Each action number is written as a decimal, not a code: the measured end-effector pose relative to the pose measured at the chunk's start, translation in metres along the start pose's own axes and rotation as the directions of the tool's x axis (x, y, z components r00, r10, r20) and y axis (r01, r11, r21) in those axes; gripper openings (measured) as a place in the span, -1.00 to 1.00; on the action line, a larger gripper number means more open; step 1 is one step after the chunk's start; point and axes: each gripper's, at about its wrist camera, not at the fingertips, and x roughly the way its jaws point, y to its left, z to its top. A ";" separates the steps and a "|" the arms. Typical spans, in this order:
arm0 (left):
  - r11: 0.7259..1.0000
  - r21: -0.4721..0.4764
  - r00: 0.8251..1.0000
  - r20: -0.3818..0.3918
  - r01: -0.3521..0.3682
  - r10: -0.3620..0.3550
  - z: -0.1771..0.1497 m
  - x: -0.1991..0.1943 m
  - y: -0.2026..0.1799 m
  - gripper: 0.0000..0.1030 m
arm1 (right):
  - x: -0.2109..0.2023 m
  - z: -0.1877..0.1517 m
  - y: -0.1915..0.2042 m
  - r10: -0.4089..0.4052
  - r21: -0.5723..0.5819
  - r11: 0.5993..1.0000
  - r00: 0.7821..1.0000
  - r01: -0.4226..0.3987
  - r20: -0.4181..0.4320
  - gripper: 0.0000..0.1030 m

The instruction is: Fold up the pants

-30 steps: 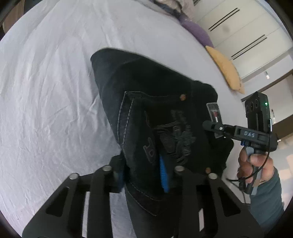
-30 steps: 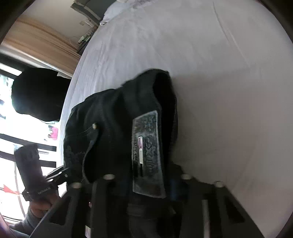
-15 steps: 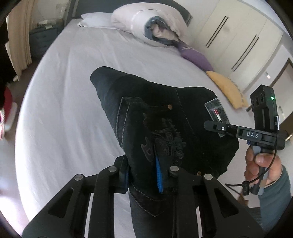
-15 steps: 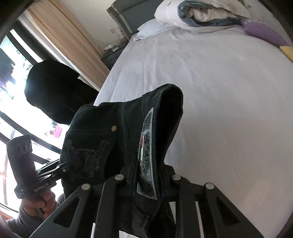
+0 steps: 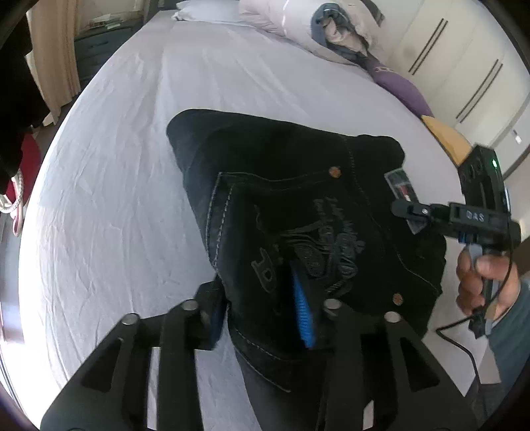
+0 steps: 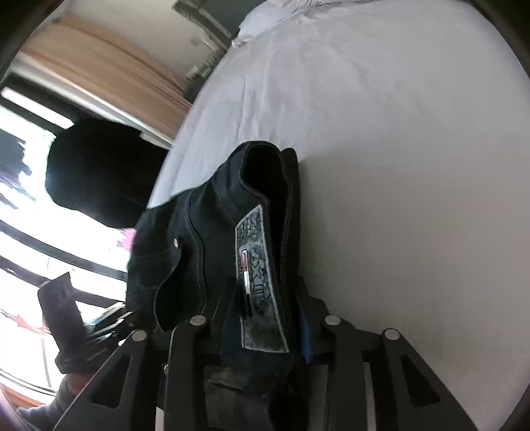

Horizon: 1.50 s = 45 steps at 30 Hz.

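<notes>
One pair of pants (image 5: 298, 199), black denim w/ pale contrast stitching, folded into a thick bundle, waist end nearest the cams. Back pocket faces up w/ dark embroidered design, two copper rivets visible at pocket corners, one grey patterned waistband patch (image 6: 258, 281) w/ small red-white tab. Bundle sits over the near part of a white bed sheet (image 5: 116, 199), far end resting on it, near end hanging btwn the two grippers. Left gripper (image 5: 265, 315): jaws opening, near-left corner of the pants btwn the blue pads; left pad looks clear of the cloth, right one half buried in it. Right gripper (image 6: 265, 325): jaws opening too, waistband at the patch btwn them, cloth looks touching both sides but can't tell if pinched. One hand (image 5: 483, 281) shows at right, on the right gripper's handle. Far end of bed: one white pillow (image 5: 205, 13), one rolled duvet (image 5: 314, 30), one purple cushion (image 5: 400, 86), one yellow cushion (image 5: 447, 139) at far right.
</notes>
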 end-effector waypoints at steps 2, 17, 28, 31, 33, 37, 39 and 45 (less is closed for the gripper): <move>1.000 0.004 1.000 0.006 -0.005 0.005 -0.003 0.000 0.002 -0.16 | -0.001 -0.008 -0.003 0.021 -0.021 1.000 0.999 -0.020 0.038 -0.35; 0.995 -0.028 0.995 0.037 -0.091 0.092 0.000 0.006 0.029 0.47 | -0.063 -0.045 -0.010 -0.020 0.024 1.000 0.976 0.015 0.217 0.26; 0.903 -0.024 0.770 0.513 -0.429 0.379 -0.047 -0.161 -0.040 0.99 | -0.189 -0.134 0.110 -0.266 -0.077 0.923 0.770 0.377 0.580 1.00; 0.853 -0.080 0.613 0.661 -0.516 0.433 -0.080 -0.222 -0.072 1.00 | -0.222 -0.160 0.151 -0.232 -0.102 0.900 0.662 0.425 0.712 1.00; 0.838 -0.091 0.554 0.712 -0.538 0.433 -0.100 -0.258 -0.091 1.00 | -0.243 -0.177 0.183 -0.207 -0.120 0.878 0.594 0.463 0.777 1.00; 0.893 -0.004 0.656 0.677 -0.449 0.333 -0.122 -0.304 -0.109 1.00 | -0.273 -0.199 0.237 -0.113 -0.220 0.838 0.552 0.500 0.826 1.00; 0.913 0.016 0.712 0.633 -0.407 0.306 -0.129 -0.321 -0.110 1.00 | -0.284 -0.209 0.257 -0.121 -0.219 0.820 0.535 0.528 0.836 1.00; 0.935 -0.001 0.780 0.552 -0.354 0.296 -0.145 -0.347 -0.106 1.00 | -0.304 -0.233 0.284 -0.153 -0.214 0.842 0.599 0.496 0.786 1.00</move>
